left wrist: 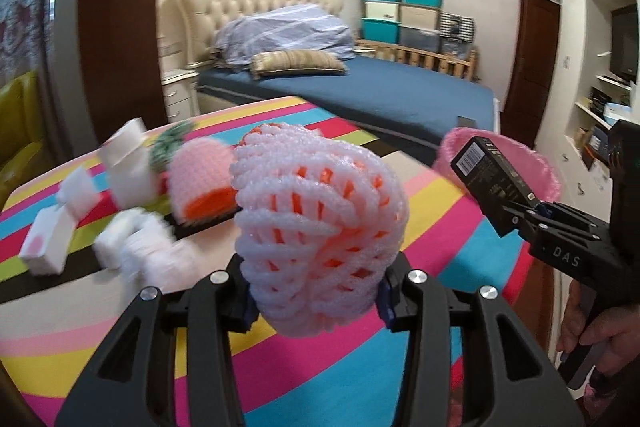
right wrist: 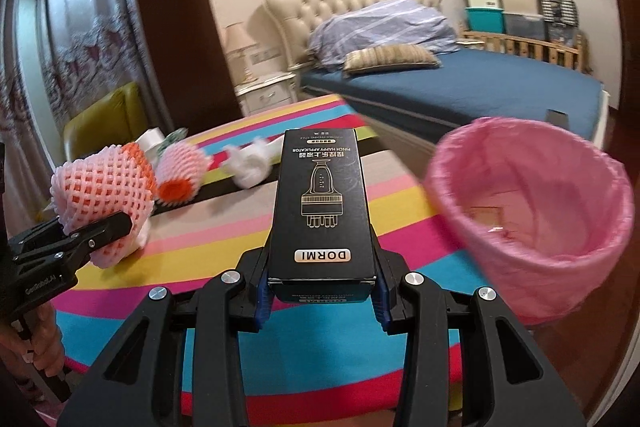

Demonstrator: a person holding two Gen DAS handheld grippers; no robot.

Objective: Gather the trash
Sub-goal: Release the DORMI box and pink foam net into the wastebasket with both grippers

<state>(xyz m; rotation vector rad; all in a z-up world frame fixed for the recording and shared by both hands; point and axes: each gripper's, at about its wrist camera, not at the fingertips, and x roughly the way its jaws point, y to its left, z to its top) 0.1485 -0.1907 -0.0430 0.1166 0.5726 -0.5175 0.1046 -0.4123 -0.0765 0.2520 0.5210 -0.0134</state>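
Note:
My left gripper (left wrist: 316, 291) is shut on a white foam fruit net (left wrist: 316, 211) with orange inside, held above the striped table; it also shows in the right wrist view (right wrist: 104, 187). My right gripper (right wrist: 322, 291) is shut on a black DORMI box (right wrist: 322, 203), also seen in the left wrist view (left wrist: 492, 179). A pink-lined trash bin (right wrist: 532, 211) stands at the table's right, just right of the box; its rim shows behind the box in the left wrist view (left wrist: 536, 163).
On the striped table (right wrist: 224, 239) lie another pink foam net (left wrist: 200, 179), white foam pieces (left wrist: 52, 239) and crumpled white wrap (right wrist: 250, 163). A bed (right wrist: 460, 87) lies beyond the table and a yellow chair (right wrist: 104, 119) at the left.

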